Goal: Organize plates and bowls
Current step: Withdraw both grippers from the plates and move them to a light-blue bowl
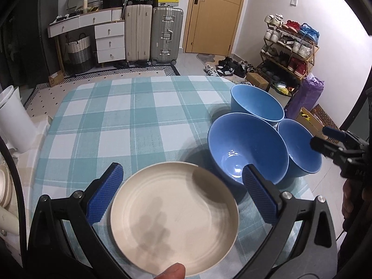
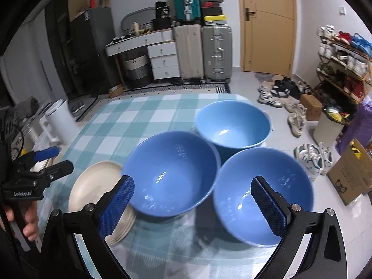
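A cream plate (image 1: 174,218) lies on the checked tablecloth (image 1: 130,121) between the wide-open fingers of my left gripper (image 1: 181,186); in the right wrist view the plate (image 2: 93,186) looks like a stack of plates. Three blue bowls stand in a cluster to its right: a middle bowl (image 1: 246,146) (image 2: 172,172), a far bowl (image 1: 255,104) (image 2: 232,125) and a right bowl (image 1: 300,148) (image 2: 262,197). My right gripper (image 2: 193,200) is open and empty, hovering over the middle and right bowls. It also shows in the left wrist view (image 1: 325,139).
A white jug (image 1: 11,118) and more cream dishes (image 1: 4,186) stand off the table's left edge. Suitcases (image 1: 153,34), a drawer unit (image 1: 109,39), a shoe rack (image 1: 290,46) and cardboard boxes (image 2: 351,172) are on the floor beyond.
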A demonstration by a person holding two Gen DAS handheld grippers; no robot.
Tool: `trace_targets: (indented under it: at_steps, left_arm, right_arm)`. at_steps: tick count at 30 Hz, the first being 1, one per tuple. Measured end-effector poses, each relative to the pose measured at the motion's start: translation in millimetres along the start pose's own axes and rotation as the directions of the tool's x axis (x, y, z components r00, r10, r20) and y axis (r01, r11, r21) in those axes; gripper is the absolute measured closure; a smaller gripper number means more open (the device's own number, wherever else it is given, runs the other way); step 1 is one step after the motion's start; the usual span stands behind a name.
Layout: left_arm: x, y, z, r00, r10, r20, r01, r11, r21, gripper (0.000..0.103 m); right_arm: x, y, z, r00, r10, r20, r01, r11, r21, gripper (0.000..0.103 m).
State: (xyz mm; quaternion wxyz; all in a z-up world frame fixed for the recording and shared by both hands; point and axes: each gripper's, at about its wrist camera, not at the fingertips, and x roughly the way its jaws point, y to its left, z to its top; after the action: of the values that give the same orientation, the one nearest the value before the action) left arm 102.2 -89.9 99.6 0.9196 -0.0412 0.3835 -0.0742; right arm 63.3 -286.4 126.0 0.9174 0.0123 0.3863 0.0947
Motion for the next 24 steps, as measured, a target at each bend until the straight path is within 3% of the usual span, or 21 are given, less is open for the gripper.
trace_targets:
  at_steps: [15, 24]
  left_arm:
    - [40, -23, 46, 1.000, 0.006, -0.018, -0.005, 0.999, 0.036, 0.001]
    - [60, -37, 70, 1.000, -0.009, -0.027, 0.011, 0.998, 0.068, 0.001]
  right_arm:
    - [16, -49, 24, 0.998, -0.062, 0.007, 0.062, 0.997, 0.050, 0.001]
    - [34, -63, 32, 0.998, -0.051, -0.025, 0.053, 0.997, 0.059, 0.001]
